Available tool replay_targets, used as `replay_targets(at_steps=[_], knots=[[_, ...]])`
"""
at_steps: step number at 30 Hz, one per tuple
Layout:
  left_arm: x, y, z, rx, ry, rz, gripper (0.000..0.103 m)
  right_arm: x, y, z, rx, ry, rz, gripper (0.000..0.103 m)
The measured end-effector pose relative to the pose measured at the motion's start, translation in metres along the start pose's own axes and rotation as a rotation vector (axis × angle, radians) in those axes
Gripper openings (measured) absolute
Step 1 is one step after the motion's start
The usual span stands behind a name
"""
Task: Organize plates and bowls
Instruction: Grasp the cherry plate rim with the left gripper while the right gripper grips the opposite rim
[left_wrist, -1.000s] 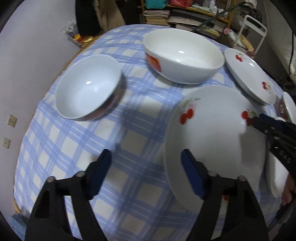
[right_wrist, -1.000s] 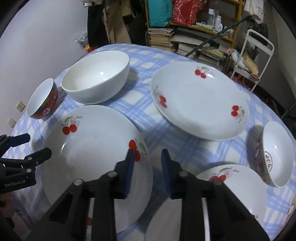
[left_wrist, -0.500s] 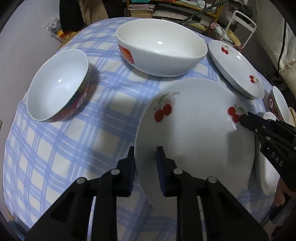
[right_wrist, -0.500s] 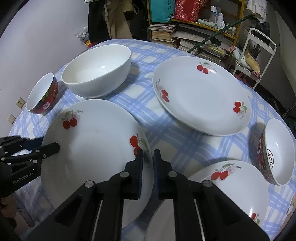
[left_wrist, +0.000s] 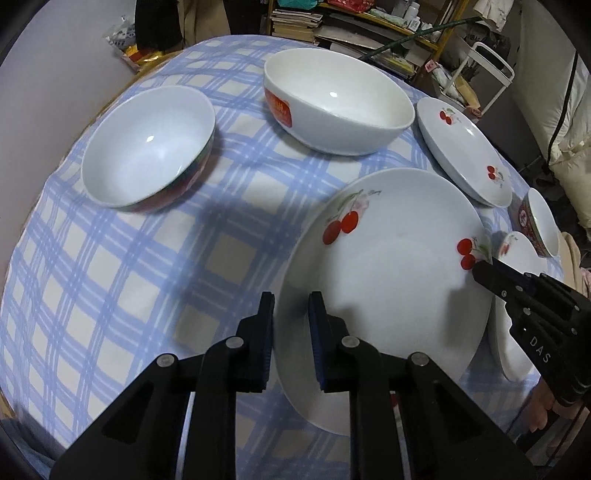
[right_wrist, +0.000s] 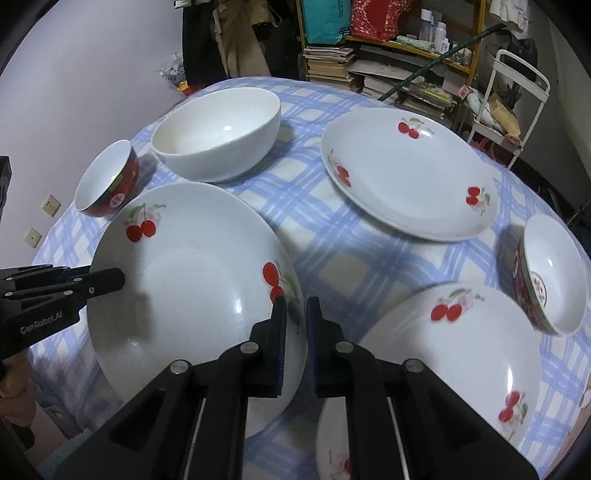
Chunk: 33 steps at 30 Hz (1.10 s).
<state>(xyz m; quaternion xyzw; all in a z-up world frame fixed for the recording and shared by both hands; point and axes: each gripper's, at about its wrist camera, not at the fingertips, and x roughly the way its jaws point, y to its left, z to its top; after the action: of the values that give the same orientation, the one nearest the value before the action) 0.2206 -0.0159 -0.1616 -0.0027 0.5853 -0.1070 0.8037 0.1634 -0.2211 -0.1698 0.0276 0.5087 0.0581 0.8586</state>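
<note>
A white cherry-print plate (left_wrist: 388, 280) is gripped at both edges and lifted off the blue checked tablecloth (left_wrist: 110, 266). My left gripper (left_wrist: 291, 325) is shut on its left rim. My right gripper (right_wrist: 295, 332) is shut on its right rim; the plate also shows in the right wrist view (right_wrist: 184, 288). The right gripper shows in the left wrist view (left_wrist: 480, 271), and the left gripper in the right wrist view (right_wrist: 118, 277).
A large white bowl (left_wrist: 338, 99), a red-sided bowl (left_wrist: 147, 147) and a second cherry plate (right_wrist: 406, 173) stand further back. A third cherry plate (right_wrist: 443, 350) and a small red bowl (right_wrist: 550, 273) lie to the right. Shelves and a white cart (right_wrist: 517, 81) stand behind the table.
Both grippers closed on the plate's opposite rims, the left one from wide open. The plate has since risen off the tablecloth and tilted.
</note>
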Motion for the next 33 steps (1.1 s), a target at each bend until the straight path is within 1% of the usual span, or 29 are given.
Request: replay_targets(at_steps=[10, 15, 18, 21, 24, 29, 33], knots=[[-0.018, -0.001, -0.027, 0.003, 0.019, -0.018, 0.018, -0.027, 0.010, -0.017, 0.007, -0.022, -0.031, 0.012], [-0.025, -0.006, -0.043, 0.028, 0.041, 0.002, 0.018, -0.034, 0.016, -0.027, -0.001, -0.015, -0.045, 0.012], [-0.023, -0.008, -0.049, 0.027, 0.064, -0.007, 0.018, -0.036, 0.019, -0.034, -0.012, -0.008, -0.070, 0.013], [-0.019, -0.007, -0.052, 0.018, 0.086, -0.018, 0.018, -0.036, 0.019, -0.039, -0.010, 0.005, -0.084, 0.013], [-0.018, -0.010, -0.054, 0.028, 0.088, -0.019, 0.018, -0.034, 0.018, -0.044, -0.005, 0.016, -0.095, 0.013], [-0.008, -0.015, -0.055, 0.054, 0.111, 0.018, 0.018, -0.022, 0.015, -0.052, 0.001, 0.057, -0.095, 0.013], [0.001, -0.013, -0.055, 0.032, 0.144, 0.019, 0.019, -0.013, 0.018, -0.053, -0.009, 0.083, -0.101, 0.013]])
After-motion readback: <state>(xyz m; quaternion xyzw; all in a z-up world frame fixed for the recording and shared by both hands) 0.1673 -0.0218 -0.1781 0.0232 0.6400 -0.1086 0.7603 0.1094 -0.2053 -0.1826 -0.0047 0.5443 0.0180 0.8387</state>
